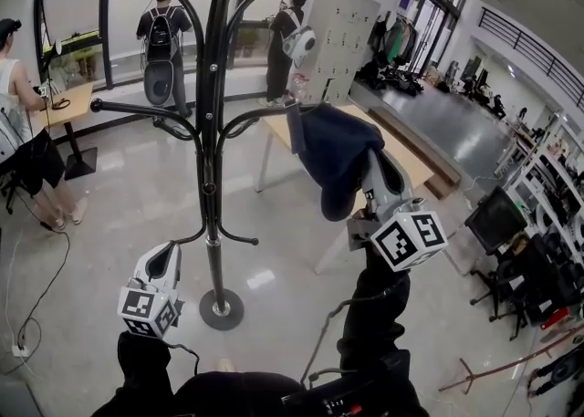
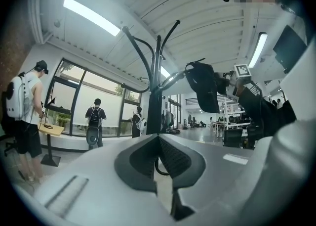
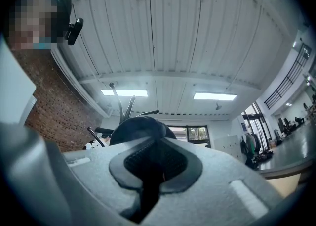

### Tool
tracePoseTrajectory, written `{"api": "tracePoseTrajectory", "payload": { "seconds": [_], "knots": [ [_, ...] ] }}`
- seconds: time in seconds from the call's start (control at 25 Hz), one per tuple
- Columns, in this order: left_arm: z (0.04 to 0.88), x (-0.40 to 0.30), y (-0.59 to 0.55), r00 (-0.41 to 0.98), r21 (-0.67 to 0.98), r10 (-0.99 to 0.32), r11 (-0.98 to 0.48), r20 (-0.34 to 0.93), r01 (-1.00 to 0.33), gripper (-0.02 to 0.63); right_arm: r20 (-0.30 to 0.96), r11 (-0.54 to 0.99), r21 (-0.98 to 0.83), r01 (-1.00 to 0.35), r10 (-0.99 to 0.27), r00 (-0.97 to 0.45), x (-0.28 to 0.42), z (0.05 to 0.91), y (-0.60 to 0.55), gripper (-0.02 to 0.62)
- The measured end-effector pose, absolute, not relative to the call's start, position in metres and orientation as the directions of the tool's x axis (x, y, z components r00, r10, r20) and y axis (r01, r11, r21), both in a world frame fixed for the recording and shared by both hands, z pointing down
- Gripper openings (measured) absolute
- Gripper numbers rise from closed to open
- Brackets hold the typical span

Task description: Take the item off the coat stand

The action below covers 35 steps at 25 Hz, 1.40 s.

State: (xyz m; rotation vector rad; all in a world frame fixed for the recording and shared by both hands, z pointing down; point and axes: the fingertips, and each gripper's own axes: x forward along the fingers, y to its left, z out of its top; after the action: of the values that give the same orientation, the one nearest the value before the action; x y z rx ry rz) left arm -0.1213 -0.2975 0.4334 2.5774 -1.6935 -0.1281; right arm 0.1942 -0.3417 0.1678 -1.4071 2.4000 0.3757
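Note:
A black coat stand (image 1: 212,132) rises in the middle of the head view, with curved arms at several heights. A dark blue fabric item (image 1: 333,155), cap-like, hangs at the tip of the right-hand arm. My right gripper (image 1: 363,161) is shut on this item from the right, and dark cloth fills its pads (image 3: 148,158) in the right gripper view. I cannot tell whether the item still rests on the arm. My left gripper (image 1: 169,258) hangs low beside the pole, shut and holding nothing. In the left gripper view the item (image 2: 203,85) shows up high beside the stand (image 2: 157,86).
A wooden table (image 1: 401,155) stands right behind the item. Two people with backpacks (image 1: 162,36) stand at the windows; another person (image 1: 27,141) stands at a small table on the left. Monitors and chairs (image 1: 497,219) crowd the right. The round base (image 1: 222,307) sits on tiled floor.

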Motion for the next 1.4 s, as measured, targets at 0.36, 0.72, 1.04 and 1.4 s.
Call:
{"api": "tracePoseTrajectory", "payload": {
  "seconds": [0.36, 0.72, 1.04, 1.4],
  "knots": [
    [0.44, -0.12, -0.298, 0.391, 0.113, -0.92, -0.391, -0.024, -0.913, 0.003, -0.423, 0.466, 0.056, -0.883, -0.79, -0.444, 0.197, 0.155, -0.343, 0.018],
    [0.44, -0.132, -0.298, 0.367, 0.123, -0.93, -0.368, -0.032, -0.922, 0.003, -0.454, 0.452, 0.047, -0.891, -0.784, -0.422, 0.2, 0.137, -0.349, 0.018],
    [0.443, -0.133, -0.295, 0.361, 0.126, -0.932, -0.363, -0.042, -0.923, 0.003, -0.486, 0.432, 0.04, -0.901, -0.78, -0.395, 0.216, 0.128, -0.337, 0.018],
    [0.443, -0.129, -0.296, 0.374, 0.133, -0.926, -0.376, -0.043, -0.917, 0.003, -0.509, 0.402, 0.03, -0.915, -0.782, -0.361, 0.225, 0.119, -0.331, 0.018]
  ]
}}
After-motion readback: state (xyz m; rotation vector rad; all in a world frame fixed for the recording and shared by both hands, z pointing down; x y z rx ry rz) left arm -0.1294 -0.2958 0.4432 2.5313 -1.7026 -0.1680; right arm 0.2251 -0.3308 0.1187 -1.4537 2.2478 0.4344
